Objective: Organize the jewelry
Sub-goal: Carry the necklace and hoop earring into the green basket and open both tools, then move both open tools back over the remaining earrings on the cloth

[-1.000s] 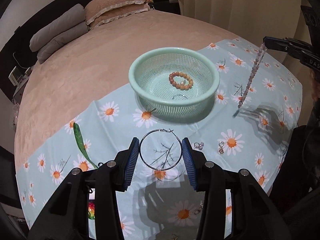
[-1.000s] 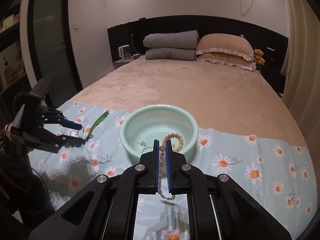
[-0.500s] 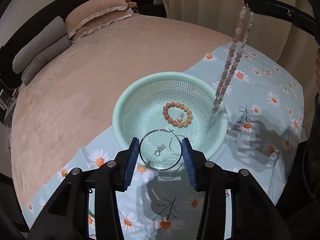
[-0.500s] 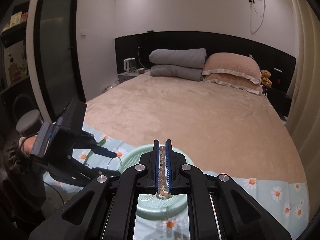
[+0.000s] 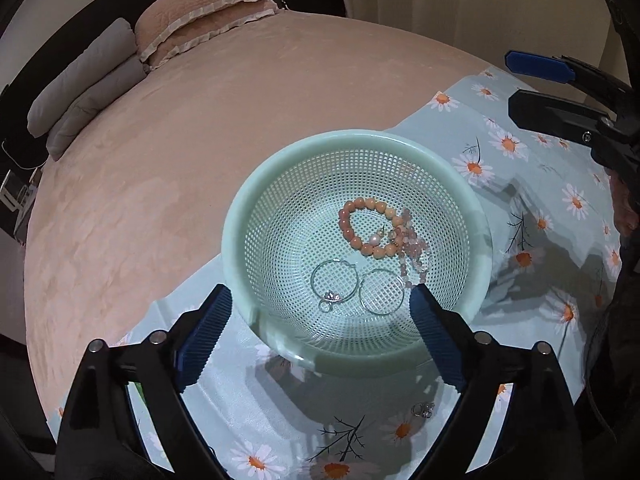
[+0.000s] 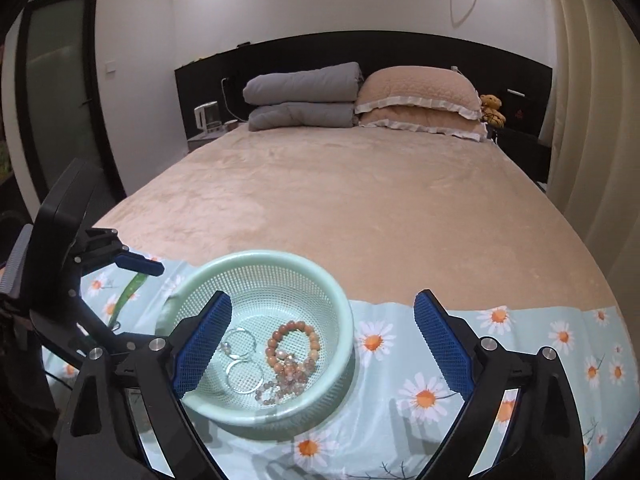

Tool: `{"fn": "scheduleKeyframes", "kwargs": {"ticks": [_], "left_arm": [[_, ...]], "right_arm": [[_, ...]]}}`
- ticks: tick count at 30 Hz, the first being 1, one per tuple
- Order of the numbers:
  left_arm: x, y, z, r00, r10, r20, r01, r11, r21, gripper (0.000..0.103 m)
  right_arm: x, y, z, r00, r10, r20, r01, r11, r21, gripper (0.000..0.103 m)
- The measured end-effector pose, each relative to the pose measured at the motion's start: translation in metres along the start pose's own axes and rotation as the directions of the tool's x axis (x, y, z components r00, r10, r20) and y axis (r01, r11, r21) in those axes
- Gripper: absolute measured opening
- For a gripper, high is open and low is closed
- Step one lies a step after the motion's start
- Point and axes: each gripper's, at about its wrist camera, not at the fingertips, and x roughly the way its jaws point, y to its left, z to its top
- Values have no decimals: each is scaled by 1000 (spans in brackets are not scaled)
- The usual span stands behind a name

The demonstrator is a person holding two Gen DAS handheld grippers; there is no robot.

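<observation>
A mint green mesh basket [image 5: 256,184] [image 6: 340,304] sits on a daisy-print cloth [image 5: 480,160] on the bed. Inside lie an orange bead bracelet [image 5: 360,232] [image 6: 294,340], a pale pink bead string [image 5: 414,248] [image 6: 286,380] and two silver hoop earrings [image 5: 380,291] [image 6: 244,376], one near a small charm [image 5: 330,298]. My left gripper [image 5: 320,316] is open and empty just above the basket's near rim. My right gripper [image 6: 322,336] is open and empty over the basket; it shows in the left wrist view [image 5: 560,92] at upper right.
Small silver pieces [image 5: 424,409] lie on the cloth in front of the basket. A green leaf-shaped item [image 6: 130,288] lies on the cloth to the left. Grey and tan pillows [image 6: 360,100] lie at the headboard. Curtains [image 6: 592,120] hang at right.
Both grippers opened. The hoop earring dropped from my left gripper into the basket, and the pink bead string dropped from my right gripper into it.
</observation>
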Motion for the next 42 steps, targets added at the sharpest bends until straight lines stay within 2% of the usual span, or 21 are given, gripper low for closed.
{"fn": "scheduleKeyframes", "kwargs": {"ticks": [4, 11, 16, 26, 34, 37, 39, 42], "left_arm": [[-12, -2, -2, 999, 43, -1, -43, 999, 8, 97], [-50, -12, -11, 995, 96, 19, -96, 995, 10, 97], [-83, -16, -31, 991, 132, 30, -132, 991, -13, 97], [-118, -16, -115, 986, 168, -10, -168, 978, -120, 97], [-115, -25, -194, 984, 160, -77, -171, 971, -167, 97], [-108, -27, -217, 983, 155, -94, -171, 965, -199, 97], [-105, -27, -232, 979, 192, -75, -205, 946, -253, 97], [-95, -27, -257, 980, 186, -76, -201, 920, -335, 97]], "right_arm": [[-3, -1, -2, 999, -36, -19, 36, 999, 14, 88], [-18, 17, -16, 997, -38, -62, 37, 999, -15, 89], [-38, 36, -24, 998, -25, -65, 23, 999, -31, 90], [-62, 81, -60, 994, 31, -103, -38, 997, -72, 90], [-64, 114, -99, 987, 89, -135, -101, 991, -83, 90], [-55, 124, -116, 984, 79, -161, -96, 991, -95, 90], [-49, 129, -132, 982, 70, -175, -88, 992, -95, 90], [-40, 136, -155, 977, 78, -200, -98, 991, -92, 90]]}}
